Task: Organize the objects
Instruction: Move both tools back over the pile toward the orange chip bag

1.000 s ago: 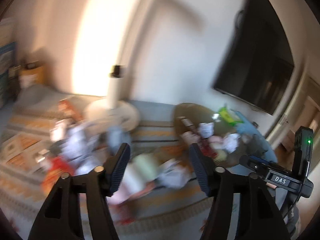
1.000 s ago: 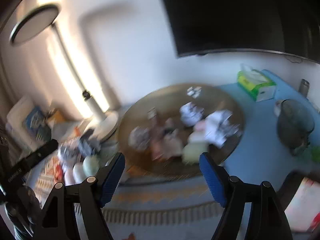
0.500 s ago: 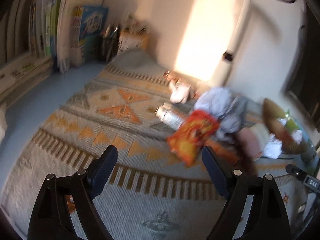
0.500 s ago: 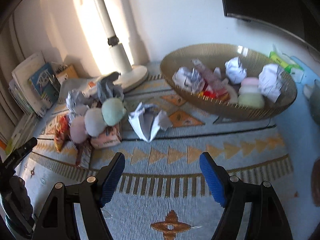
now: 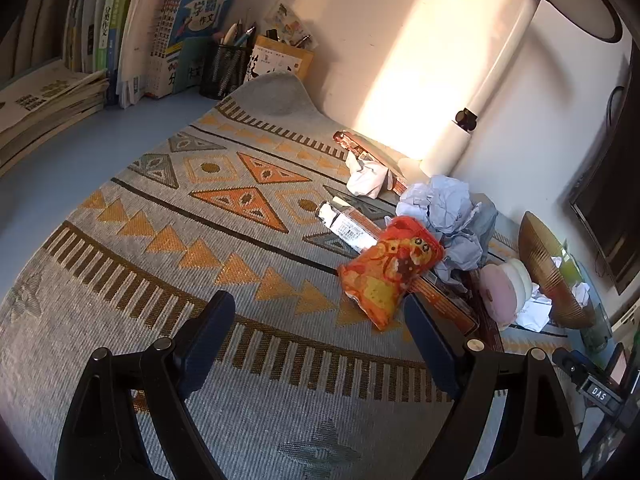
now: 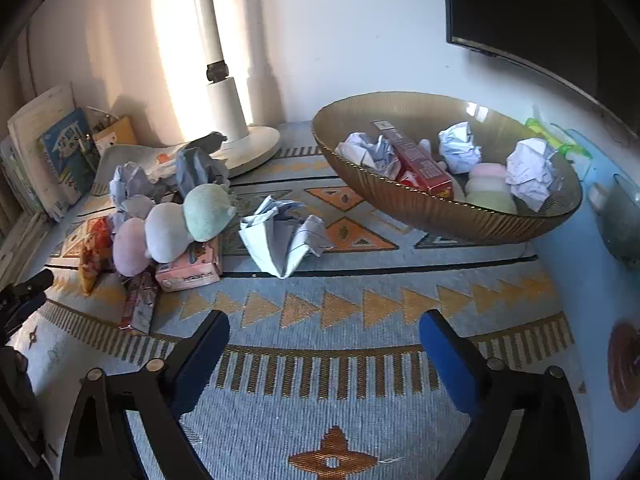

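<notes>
Both grippers hang over a patterned rug (image 6: 360,304), jaws spread and empty: the left gripper (image 5: 316,328) near an orange snack bag (image 5: 390,268), the right gripper (image 6: 324,344) having just opened wider. A ribbed amber bowl (image 6: 436,208) holds crumpled paper, a red box (image 6: 416,164) and what may be soft pastel puffs; a crumpled sheet (image 6: 284,236) lies between bowl and pile
</notes>
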